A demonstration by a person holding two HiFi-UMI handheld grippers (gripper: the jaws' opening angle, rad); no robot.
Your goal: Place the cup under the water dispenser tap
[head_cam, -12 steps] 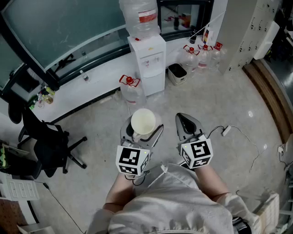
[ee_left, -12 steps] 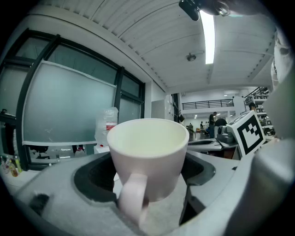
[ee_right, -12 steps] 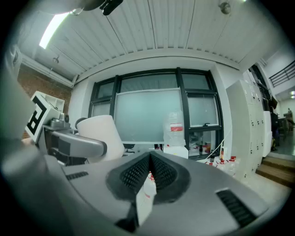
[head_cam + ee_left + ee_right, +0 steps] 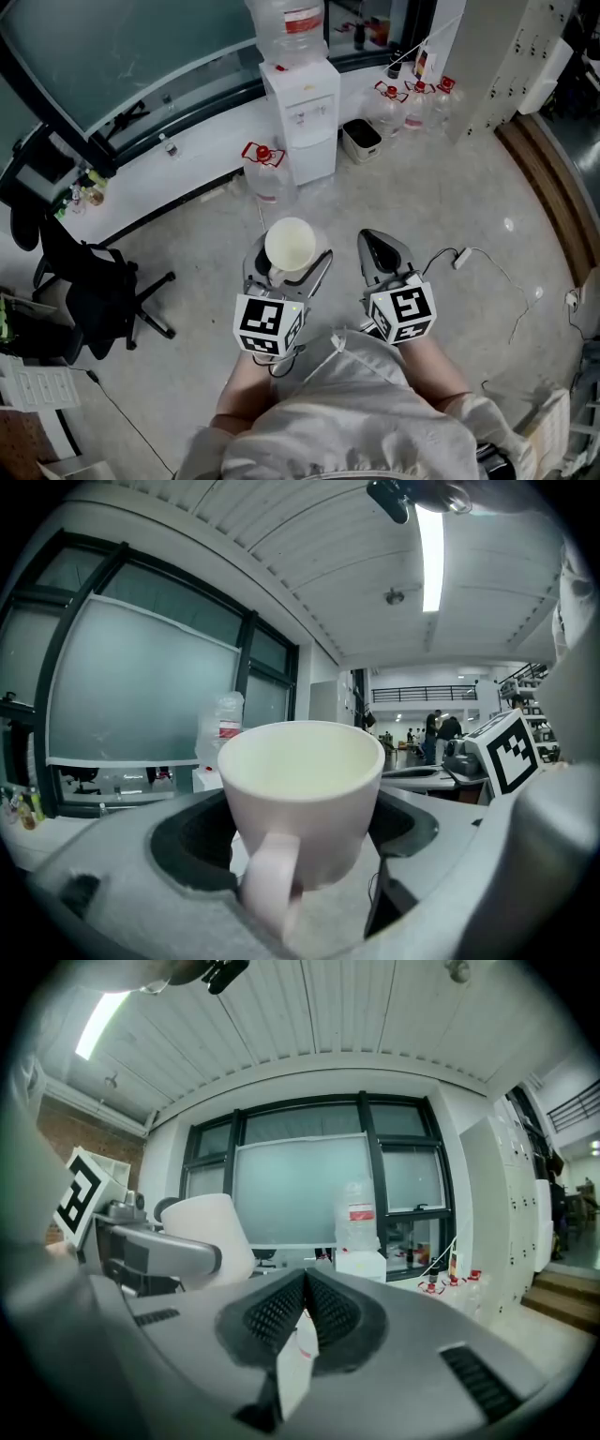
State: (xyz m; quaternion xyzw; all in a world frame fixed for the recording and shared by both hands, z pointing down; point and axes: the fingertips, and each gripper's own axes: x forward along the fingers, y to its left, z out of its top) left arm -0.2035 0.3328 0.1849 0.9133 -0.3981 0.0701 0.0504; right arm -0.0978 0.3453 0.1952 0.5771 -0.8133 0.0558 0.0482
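Note:
A white cup [image 4: 291, 246] with a handle stands upright between the jaws of my left gripper [image 4: 290, 255], which is shut on it above the floor. In the left gripper view the cup [image 4: 305, 789] fills the middle, handle toward the camera, and looks empty. My right gripper [image 4: 380, 241] hangs beside it on the right, shut with its tips meeting. The right gripper view shows those jaws [image 4: 305, 1279] touching and the cup [image 4: 211, 1227] at the left. The white water dispenser [image 4: 302, 117], with a large bottle [image 4: 286, 28] on top, stands ahead by the window wall, well apart from the cup.
A water jug [image 4: 264, 169] stands on the floor left of the dispenser, several more jugs [image 4: 412, 103] to its right, with a small bin [image 4: 361, 139] between. A black office chair [image 4: 89, 291] is at left, a cable [image 4: 487, 267] lies at right, and a white cabinet [image 4: 520, 56] stands at the far right.
The dispenser and floor have slid slightly up in the head view. Both grippers keep the same pose, the left still holding the cup.

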